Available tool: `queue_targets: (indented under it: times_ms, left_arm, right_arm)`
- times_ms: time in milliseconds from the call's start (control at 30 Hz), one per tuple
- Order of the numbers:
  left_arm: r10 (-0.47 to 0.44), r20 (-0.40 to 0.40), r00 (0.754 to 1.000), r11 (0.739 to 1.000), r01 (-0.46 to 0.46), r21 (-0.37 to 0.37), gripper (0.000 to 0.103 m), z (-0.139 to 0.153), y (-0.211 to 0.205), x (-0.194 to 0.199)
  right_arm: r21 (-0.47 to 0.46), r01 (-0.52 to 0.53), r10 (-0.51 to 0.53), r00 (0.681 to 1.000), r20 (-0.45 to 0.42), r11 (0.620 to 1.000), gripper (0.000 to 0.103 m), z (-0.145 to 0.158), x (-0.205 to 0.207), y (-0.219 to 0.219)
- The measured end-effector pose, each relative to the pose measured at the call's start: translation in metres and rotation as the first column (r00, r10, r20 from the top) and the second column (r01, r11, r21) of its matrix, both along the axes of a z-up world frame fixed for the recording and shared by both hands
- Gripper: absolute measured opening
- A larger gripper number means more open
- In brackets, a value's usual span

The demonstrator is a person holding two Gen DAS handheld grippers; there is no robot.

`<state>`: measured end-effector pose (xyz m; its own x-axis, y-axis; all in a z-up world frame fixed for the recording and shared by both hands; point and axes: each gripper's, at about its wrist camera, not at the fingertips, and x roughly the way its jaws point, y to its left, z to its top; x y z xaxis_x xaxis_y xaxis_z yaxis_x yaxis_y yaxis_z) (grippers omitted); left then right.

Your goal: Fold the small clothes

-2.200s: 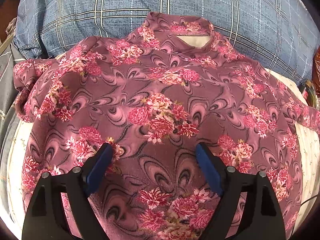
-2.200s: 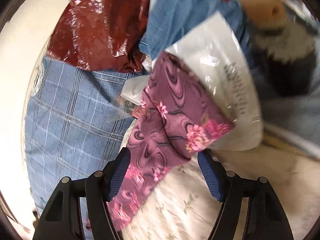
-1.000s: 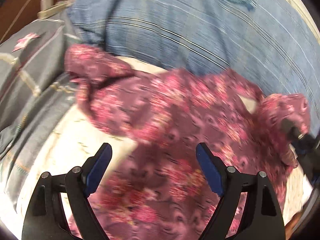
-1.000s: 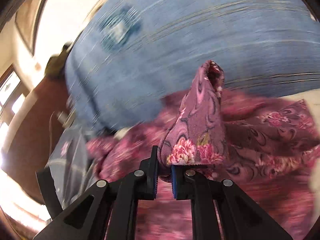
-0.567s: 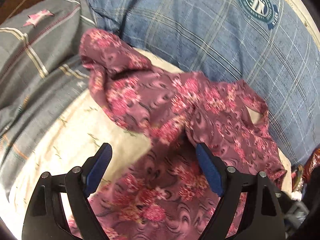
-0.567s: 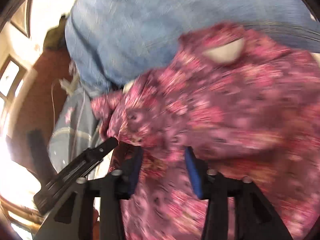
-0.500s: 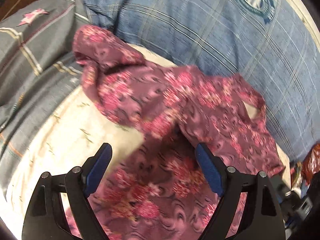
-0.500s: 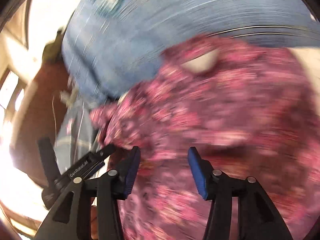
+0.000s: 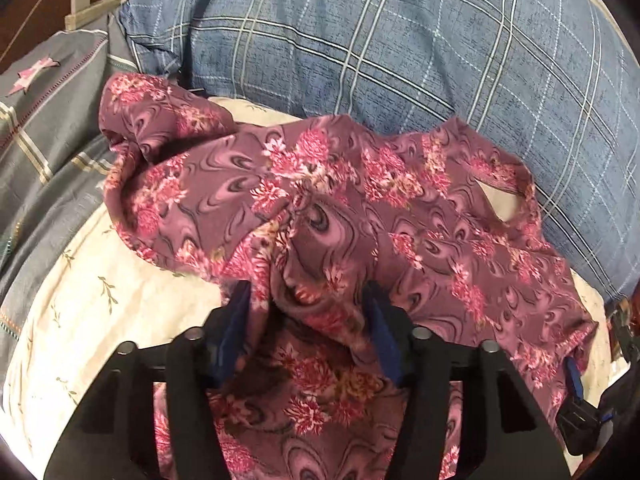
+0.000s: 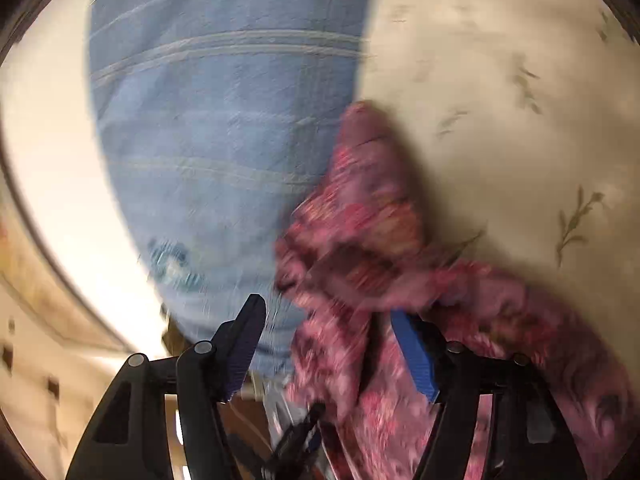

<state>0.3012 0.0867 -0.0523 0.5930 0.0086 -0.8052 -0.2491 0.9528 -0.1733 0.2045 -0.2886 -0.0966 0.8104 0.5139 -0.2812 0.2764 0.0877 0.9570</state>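
A small mauve top with pink flowers lies spread on a cream sheet, its neck opening toward the right. My left gripper is open, its blue pads either side of a raised bunch of the fabric near the armpit fold. My right gripper is open; a blurred fold of the same top lies between and beyond its fingers. Its tip also shows at the right edge of the left wrist view.
A blue plaid pillow lies behind the top, also in the right wrist view. A grey striped blanket is at the left. A charger and cable sit at the far left.
My right gripper let go of the sleeve it carried across and swung away. My left gripper has narrowed around a bunch of fabric. The right sleeve now lies folded over the body.
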Motion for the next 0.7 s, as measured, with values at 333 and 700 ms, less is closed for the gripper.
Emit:
queue_targets:
  times_ms: [333, 700]
  left_arm:
    - [0.033, -0.039, 0.999, 0.998, -0.031, 0.055, 0.04, -0.008, 0.007, 0.008]
    - [0.023, 0.145, 0.989, 0.997, -0.013, -0.071, 0.062, 0.033, 0.013, -0.022]
  right_arm:
    - [-0.343, 0.015, -0.042, 0.997, -0.07, 0.939, 0.006, 0.02, -0.013, -0.042]
    - [-0.596, -0.01, 0.079, 0.993, 0.09, 0.803, 0.045, 0.087, -0.032, -0.017]
